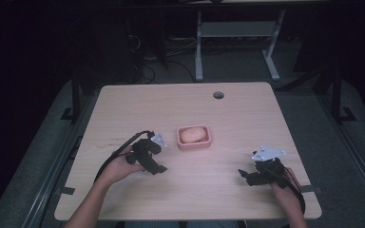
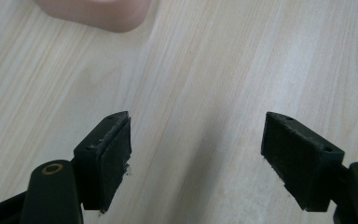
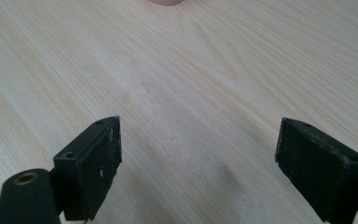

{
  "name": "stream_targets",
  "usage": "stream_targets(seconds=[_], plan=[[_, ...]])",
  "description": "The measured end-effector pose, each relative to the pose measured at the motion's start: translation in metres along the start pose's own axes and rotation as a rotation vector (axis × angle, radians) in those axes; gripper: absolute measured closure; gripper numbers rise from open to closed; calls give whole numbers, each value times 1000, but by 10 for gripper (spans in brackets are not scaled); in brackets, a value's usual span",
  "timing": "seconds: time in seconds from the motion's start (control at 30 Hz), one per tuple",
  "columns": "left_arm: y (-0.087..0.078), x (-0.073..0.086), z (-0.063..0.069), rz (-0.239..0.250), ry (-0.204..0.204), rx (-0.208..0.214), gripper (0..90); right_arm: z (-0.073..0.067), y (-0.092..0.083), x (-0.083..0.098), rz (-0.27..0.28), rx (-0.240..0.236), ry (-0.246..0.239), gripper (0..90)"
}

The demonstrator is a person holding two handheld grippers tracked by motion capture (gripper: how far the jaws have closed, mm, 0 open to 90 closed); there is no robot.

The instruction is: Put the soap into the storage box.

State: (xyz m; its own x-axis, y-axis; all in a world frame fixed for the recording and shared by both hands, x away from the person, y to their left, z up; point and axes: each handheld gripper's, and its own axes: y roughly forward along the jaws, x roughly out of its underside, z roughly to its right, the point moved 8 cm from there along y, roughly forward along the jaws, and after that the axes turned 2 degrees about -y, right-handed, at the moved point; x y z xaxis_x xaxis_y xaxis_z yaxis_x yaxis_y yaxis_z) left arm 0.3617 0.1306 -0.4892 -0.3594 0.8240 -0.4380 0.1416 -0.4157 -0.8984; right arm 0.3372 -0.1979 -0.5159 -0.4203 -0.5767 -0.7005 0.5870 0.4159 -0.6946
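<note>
Dim, murky surroundings around my lit table (image 1: 247,109); soft shadows beneath my jaws; pink tray (image 2: 98,14) blurred.

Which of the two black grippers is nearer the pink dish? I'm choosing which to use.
The left gripper, just left of the pink dish; the right gripper sits farther off, near the table's right edge.

A light wooden table (image 1: 247,114) with rounded corners stands on a grey floor (image 1: 313,109). Near its far edge is a round grommet hole (image 1: 218,95). At the middle sits a pink tray (image 1: 194,144), square with rounded corners, holding a pale, rounded object (image 1: 193,135); what it is cannot be told. A corner of the tray also shows at the top of the left gripper view. Dark tape strips (image 1: 64,191) mark the near corners. Beyond the table stands a white desk frame (image 1: 198,47), with dark cables (image 1: 147,71) lying on the floor to its left.
</note>
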Motion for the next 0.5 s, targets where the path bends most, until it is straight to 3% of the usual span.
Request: stream_targets(seconds=[0.43, 0.5], plan=[[-6, 22, 3, 23, -29, -14, 237, 2, -1, 4, -10, 6, 9, 138], [-7, 26, 3, 13, -18, -16, 237, 2, -1, 4, -11, 5, 10, 138]])
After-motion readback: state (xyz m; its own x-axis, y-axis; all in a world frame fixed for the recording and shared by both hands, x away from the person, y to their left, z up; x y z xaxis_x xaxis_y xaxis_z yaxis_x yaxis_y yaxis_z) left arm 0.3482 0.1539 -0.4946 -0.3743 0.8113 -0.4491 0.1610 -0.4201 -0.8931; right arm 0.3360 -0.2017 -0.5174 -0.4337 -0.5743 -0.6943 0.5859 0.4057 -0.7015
